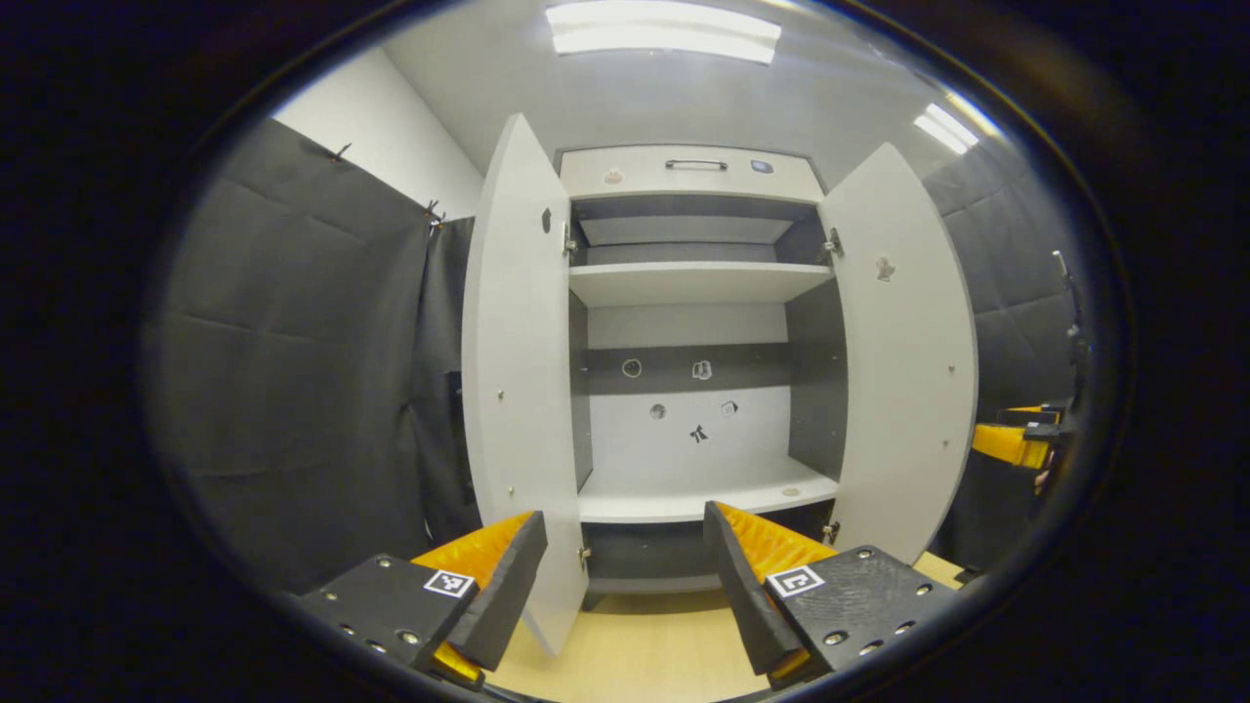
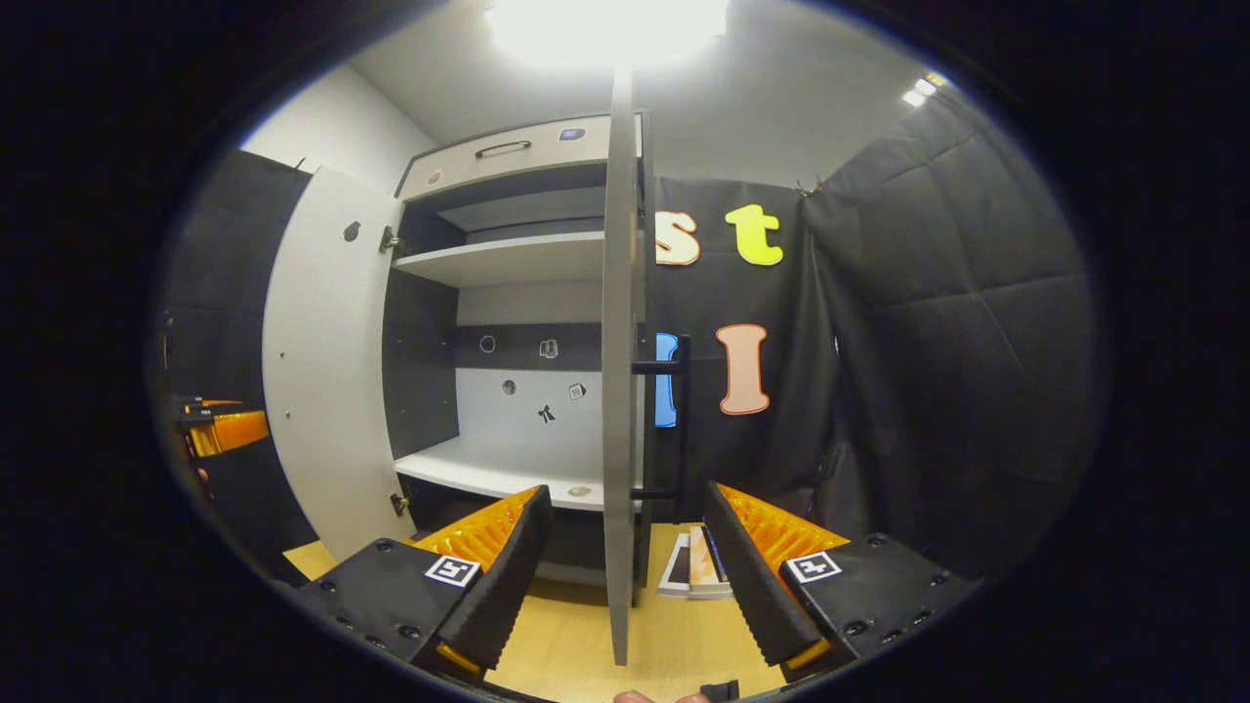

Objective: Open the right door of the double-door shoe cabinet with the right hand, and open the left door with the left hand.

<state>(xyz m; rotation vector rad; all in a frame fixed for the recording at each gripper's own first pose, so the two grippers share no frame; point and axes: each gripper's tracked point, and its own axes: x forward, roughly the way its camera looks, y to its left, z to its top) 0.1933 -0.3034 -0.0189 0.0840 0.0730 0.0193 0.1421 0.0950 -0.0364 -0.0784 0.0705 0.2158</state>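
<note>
The cabinet [image 1: 695, 391] stands with both doors swung out. In the left gripper view the left door [image 1: 518, 391] and the right door [image 1: 903, 361] flank the bare shelves [image 1: 695, 281]; a drawer front with a handle [image 1: 695, 164] runs across the top. Small marks dot the back panel [image 1: 684, 430], too small to identify. The left gripper [image 1: 625, 586] hangs in front of the opening, its jaws spread wide with nothing between them; the left door's lower edge passes just beside its left finger, and whether they touch is unclear. At the right rim the other gripper shows in part, cut off by the picture's edge.

In the right gripper view the right door [image 2: 620, 371] is seen edge-on, a thin upright slab rising between the fingers of the right gripper [image 2: 625, 576], whose jaws are also wide apart and clear of it. The door's bar handle [image 2: 679, 430] juts to the right, dark against the dark cloth, so its outline is hard to follow. The left door [image 2: 327, 371] stands open farther back. Flat printed sheets [image 2: 695, 566] lie on the wooden floor [image 2: 576, 644] behind the door, half hidden by the right finger. A sliver of hand [image 2: 649, 697] shows at the bottom rim, mostly cut off
</note>
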